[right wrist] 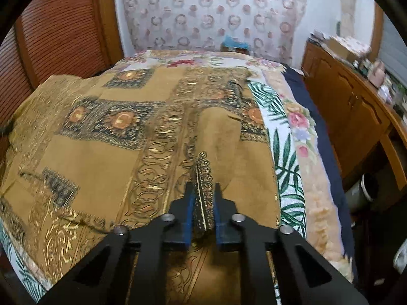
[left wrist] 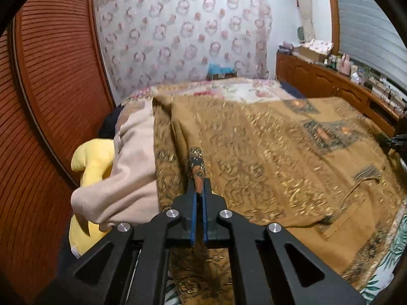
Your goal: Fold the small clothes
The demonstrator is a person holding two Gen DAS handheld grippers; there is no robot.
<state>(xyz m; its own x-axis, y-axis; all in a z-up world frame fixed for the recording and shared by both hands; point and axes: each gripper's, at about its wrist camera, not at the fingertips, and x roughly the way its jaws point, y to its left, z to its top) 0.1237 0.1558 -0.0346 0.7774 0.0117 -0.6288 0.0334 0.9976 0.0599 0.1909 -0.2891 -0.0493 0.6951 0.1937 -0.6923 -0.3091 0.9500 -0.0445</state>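
Pinching brown garment point(left wrist: 267, 152) between both tools

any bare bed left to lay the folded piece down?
Little. The brown garment, pinched by both grippers, covers most. Free: the leaf-print strip along its right edge and the floral cover beyond. Left is crowded: beige cloth, yellow toy.

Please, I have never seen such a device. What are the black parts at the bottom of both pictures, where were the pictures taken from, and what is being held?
No robot here: a person holds one gripper in each hand, each carrying a forward-looking camera. The left gripper is shut on an edge of the brown patterned garment. The right gripper pinches another edge of that garment. It lies spread on a bed with a floral cover. Beside it sit a beige cloth and a yellow plush.
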